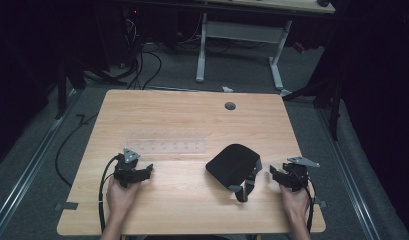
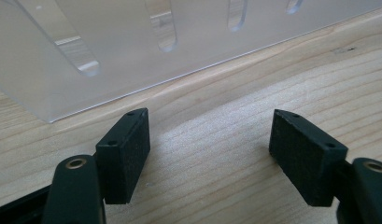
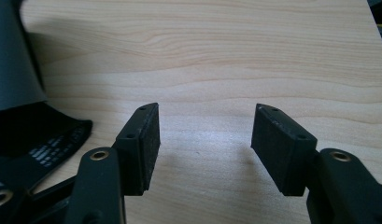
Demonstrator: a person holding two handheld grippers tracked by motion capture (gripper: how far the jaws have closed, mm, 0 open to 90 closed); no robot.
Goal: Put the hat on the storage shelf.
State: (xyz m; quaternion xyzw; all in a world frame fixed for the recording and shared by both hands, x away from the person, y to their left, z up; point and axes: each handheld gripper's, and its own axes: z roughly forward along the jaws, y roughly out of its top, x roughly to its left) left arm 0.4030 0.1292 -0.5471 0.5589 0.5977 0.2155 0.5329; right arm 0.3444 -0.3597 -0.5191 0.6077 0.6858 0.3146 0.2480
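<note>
- We take this for a lab or recording room, dark all round, with the light falling on one bare wooden desk (image 1: pixel 192 125).
- Past the desk's far edge we see loose cables (image 1: pixel 142 65) on grey carpet (image 1: pixel 242 75) and a second desk (image 1: pixel 272 7) on a white frame.
- Metal rails (image 1: pixel 27 170) run along the floor by the desk's left and right edges.
- Dark stand legs (image 1: pixel 62 90) rise near both far corners.
</note>
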